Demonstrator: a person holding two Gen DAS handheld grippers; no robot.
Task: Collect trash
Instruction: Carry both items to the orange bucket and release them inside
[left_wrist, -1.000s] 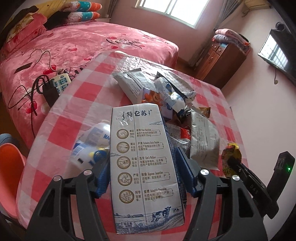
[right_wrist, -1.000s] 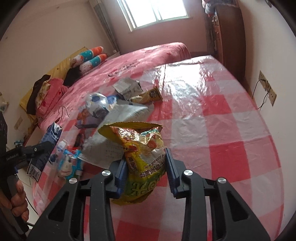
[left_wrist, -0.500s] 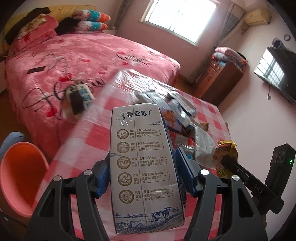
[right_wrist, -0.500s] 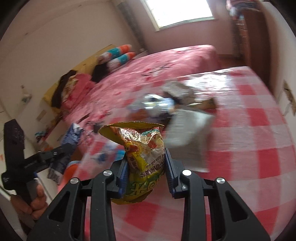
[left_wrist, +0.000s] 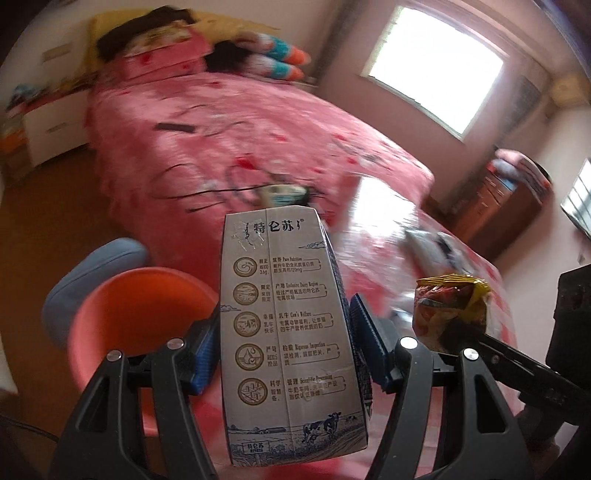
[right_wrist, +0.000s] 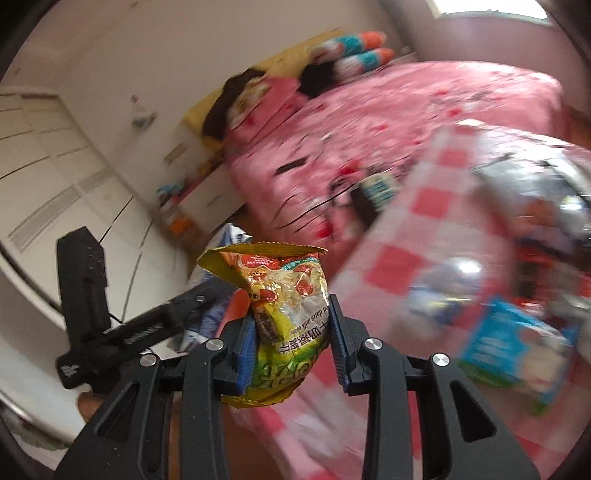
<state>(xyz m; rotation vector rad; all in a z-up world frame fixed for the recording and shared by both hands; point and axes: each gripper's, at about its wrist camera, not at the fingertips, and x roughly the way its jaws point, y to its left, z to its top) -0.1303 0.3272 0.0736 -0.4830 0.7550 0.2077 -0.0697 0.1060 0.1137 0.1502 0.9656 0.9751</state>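
Observation:
My left gripper (left_wrist: 284, 343) is shut on a white and blue milk carton (left_wrist: 288, 332) that stands upright between its blue pads. It hangs past the table's left edge, near an orange stool (left_wrist: 147, 306). The right gripper (right_wrist: 291, 332) is shut on a crumpled yellow snack bag (right_wrist: 284, 302). That snack bag (left_wrist: 450, 310) also shows at the right of the left wrist view, held by the other gripper. Both grippers are close together, with the left gripper (right_wrist: 207, 295) seen at the left of the right wrist view. More wrappers (right_wrist: 517, 343) lie blurred on the checked table (right_wrist: 436, 206).
A pink bed (left_wrist: 240, 140) with cables and a power strip (left_wrist: 284, 194) lies beyond the table. A blue stool (left_wrist: 96, 269) stands behind the orange one. A wooden cabinet (left_wrist: 498, 206) is at the far right, white wardrobes (right_wrist: 55, 166) at the left. The floor is brown.
Both grippers have swung left off the table with the carton and the snack bag still gripped. The trash pile has slid to the right edge; the stools and floor have come into view.

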